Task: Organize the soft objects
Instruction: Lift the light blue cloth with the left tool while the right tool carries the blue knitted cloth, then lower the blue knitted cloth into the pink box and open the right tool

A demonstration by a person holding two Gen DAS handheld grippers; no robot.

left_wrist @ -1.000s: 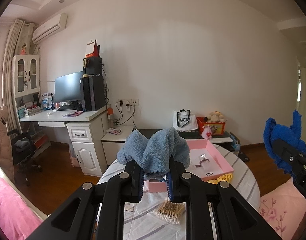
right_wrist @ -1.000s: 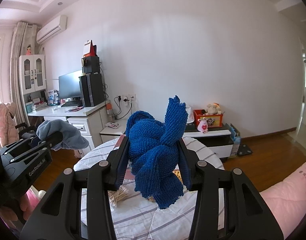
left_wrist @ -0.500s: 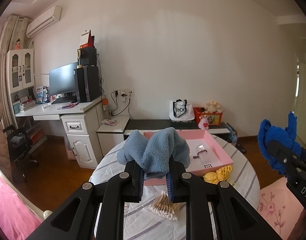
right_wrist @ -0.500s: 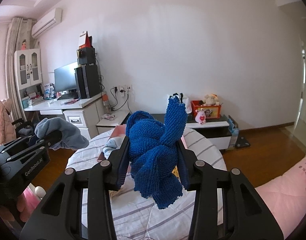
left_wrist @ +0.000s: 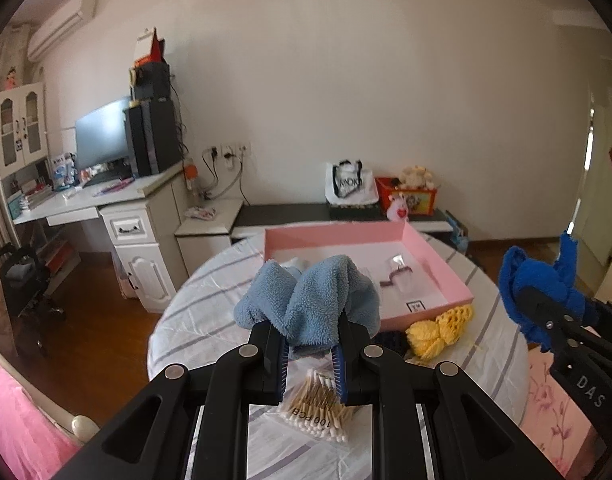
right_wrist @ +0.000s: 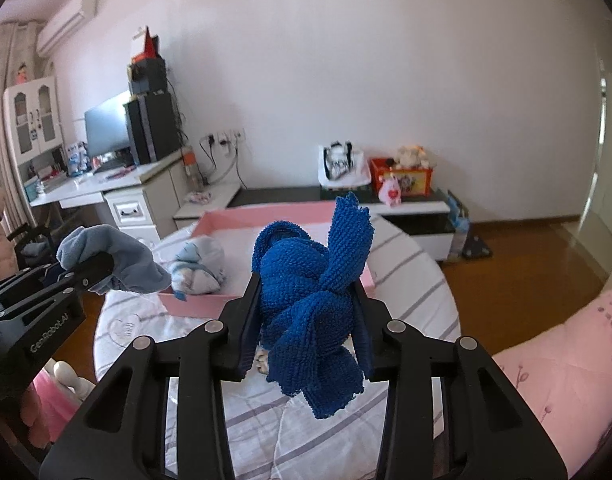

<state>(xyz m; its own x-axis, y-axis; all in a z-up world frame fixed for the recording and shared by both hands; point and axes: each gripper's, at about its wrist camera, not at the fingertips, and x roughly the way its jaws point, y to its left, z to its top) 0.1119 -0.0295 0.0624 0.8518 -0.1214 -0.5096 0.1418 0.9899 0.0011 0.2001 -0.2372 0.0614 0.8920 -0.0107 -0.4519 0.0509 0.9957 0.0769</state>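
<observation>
My left gripper (left_wrist: 309, 344) is shut on a light blue fleece cloth (left_wrist: 306, 300) and holds it above the near edge of the open pink box (left_wrist: 438, 264). In the right wrist view the same cloth (right_wrist: 118, 256) hangs from the left gripper (right_wrist: 94, 272) at the left. My right gripper (right_wrist: 306, 320) has a dark blue knitted cloth (right_wrist: 306, 280) bunched between its pads, and its jaws are closing on it. It hovers over the round striped table (right_wrist: 406, 280), just before the box (right_wrist: 234, 216). A pale blue and white bundle (right_wrist: 198, 264) lies inside the box.
A yellow knitted piece (left_wrist: 438, 330) lies on the table beside the box's near right corner. A bag of cotton swabs (left_wrist: 318, 404) sits under my left gripper. A small clear item (left_wrist: 398, 272) rests in the box. Pink bedding (right_wrist: 546, 360) borders the table on the right.
Both grippers have moved forward over the table toward the pink box and tipped downward, each still carrying its cloth. The box now looks closer and larger.
</observation>
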